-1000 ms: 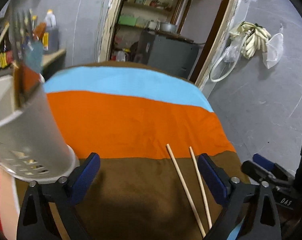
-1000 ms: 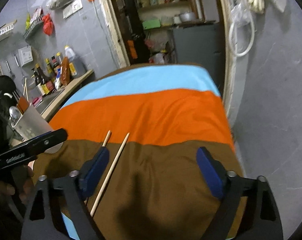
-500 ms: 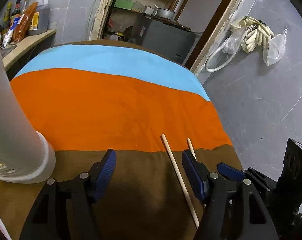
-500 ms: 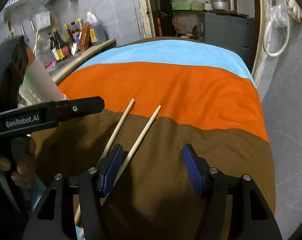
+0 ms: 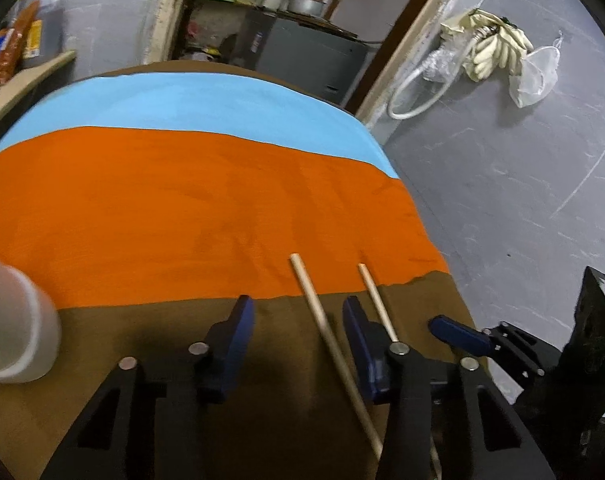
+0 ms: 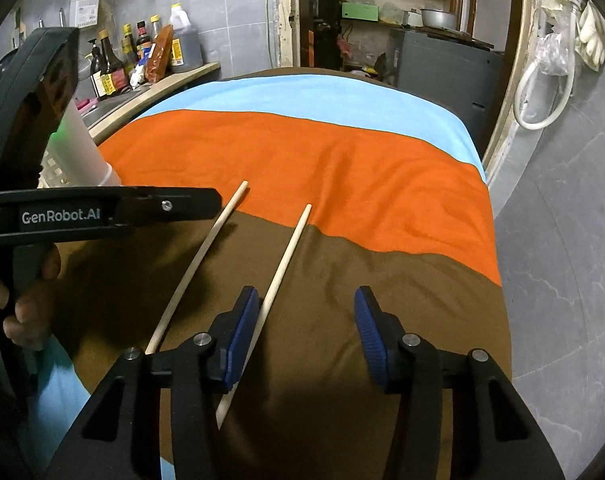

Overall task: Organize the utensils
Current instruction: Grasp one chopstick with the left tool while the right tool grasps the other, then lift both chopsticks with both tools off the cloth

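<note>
A cloth (image 5: 206, 208) with blue, orange and brown stripes covers the table in a grey kitchen. Two chopsticks (image 6: 280, 270) lie on it. One lies between each gripper's closing jaws, left gripper (image 5: 298, 320) and right gripper (image 6: 306, 320), not squeezed yet.

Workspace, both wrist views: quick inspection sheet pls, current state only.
Surface: striped cloth, blue, orange, brown bands.
Job's things: two chopsticks lying apart on the cloth; white utensil holder standing at its left edge.
Clutter: nothing seen on the cloth.
Grippers: left gripper closing, one chopstick between its jaws, not pinched; right gripper closing, chopstick beside its left pad.
Cables: nothing seen.
Surroundings: sauce bottles on a counter, shelves through a doorway, gloves on the wall.
</note>
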Tool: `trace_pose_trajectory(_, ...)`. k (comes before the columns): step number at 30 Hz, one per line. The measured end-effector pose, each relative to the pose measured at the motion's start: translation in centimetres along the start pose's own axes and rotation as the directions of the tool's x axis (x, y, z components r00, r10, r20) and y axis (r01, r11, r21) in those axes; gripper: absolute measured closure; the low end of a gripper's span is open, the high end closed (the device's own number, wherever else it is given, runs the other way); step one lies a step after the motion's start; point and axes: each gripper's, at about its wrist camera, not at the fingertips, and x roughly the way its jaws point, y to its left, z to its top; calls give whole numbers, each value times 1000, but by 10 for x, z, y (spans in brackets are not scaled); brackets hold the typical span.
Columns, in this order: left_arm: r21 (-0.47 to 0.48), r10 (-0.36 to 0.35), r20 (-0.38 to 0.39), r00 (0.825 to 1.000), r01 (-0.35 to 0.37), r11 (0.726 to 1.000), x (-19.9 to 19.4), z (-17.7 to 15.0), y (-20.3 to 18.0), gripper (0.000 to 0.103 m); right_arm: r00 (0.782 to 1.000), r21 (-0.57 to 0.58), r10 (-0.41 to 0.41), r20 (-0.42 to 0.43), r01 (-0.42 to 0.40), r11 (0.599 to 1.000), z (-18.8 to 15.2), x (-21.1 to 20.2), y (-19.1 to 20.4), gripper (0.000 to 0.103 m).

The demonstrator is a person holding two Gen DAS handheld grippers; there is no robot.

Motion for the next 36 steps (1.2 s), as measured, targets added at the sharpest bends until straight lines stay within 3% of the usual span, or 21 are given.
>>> trace_pose_trajectory(3,8,-21,-40,999,22,1000,12,6,-3,73,1000,-1,7,1,-7,1000,4,6,-4,62)
trace_pose_trajectory(6,11,-17,-68,998,17,1000,23,12,-5,76,1000,-15,10,-7,-10,1000,9,12,-4,64)
trace_pose_trajectory(10,-34,-5,-93,996,1,999,36,20,-2,86,1000,-21,11,-16,-11,1000,13,18,-3,68)
trace_pose_trajectory(11,-26,20,-97,995,-22,999,38,22,-3,92,1000,-20,10,-18,-11,1000,14,17,-3,73)
trace_pose_trajectory(15,-3,43,-113,993,-43,999,36,22,-7,93,999,5,27,-27,-27,1000,10,7,-2,93)
trace_pose_trajectory(17,1,48,-119,992,-49,999,31,19,-7,94,998,51,53,-38,-51,997,6,1,-8,97)
trace_pose_trajectory(20,-2,62,-122,991,-63,998,17,13,1,97,995,101,88,-53,-82,991,0,-3,-16,97)
trace_pose_trajectory(25,-76,50,-137,989,-61,995,2,4,19,97,994,74,82,-68,-77,994,10,8,-15,97)
trace_pose_trajectory(36,-38,92,-206,974,-102,994,5,7,17,97,984,-49,57,-170,-67,997,56,37,2,96)
